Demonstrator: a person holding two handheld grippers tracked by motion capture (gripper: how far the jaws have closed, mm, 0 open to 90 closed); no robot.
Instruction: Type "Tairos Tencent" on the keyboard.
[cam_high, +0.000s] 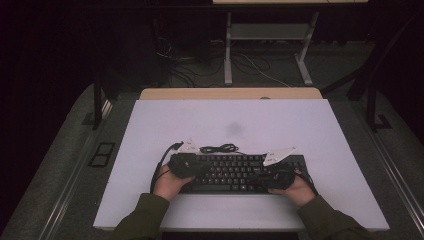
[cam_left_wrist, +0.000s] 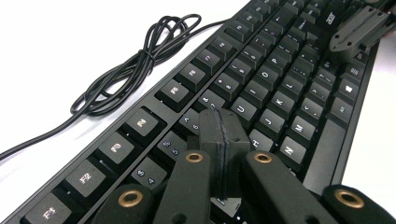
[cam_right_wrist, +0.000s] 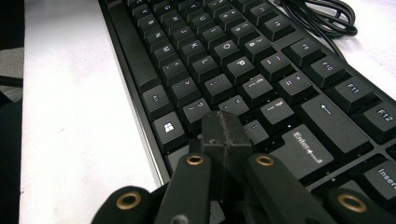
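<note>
— Seen from above, where is everything?
— A black keyboard (cam_high: 235, 172) lies near the front edge of a white table (cam_high: 230, 120). The left gripper (cam_high: 182, 165) rests over its left end, the right gripper (cam_high: 277, 177) over its right end, a hand behind each. A coiled cable (cam_high: 219, 148) lies just behind the keyboard.

— And along the left gripper (cam_left_wrist: 223, 123)?
— Jaws pressed together, nothing between them, tip above the middle letter keys (cam_left_wrist: 261, 112). The cable (cam_left_wrist: 135, 65) is bundled beside the function row.

— The right gripper (cam_right_wrist: 226, 128)?
— Jaws together too, empty, above the keys beside Enter (cam_right_wrist: 301, 149).
</note>
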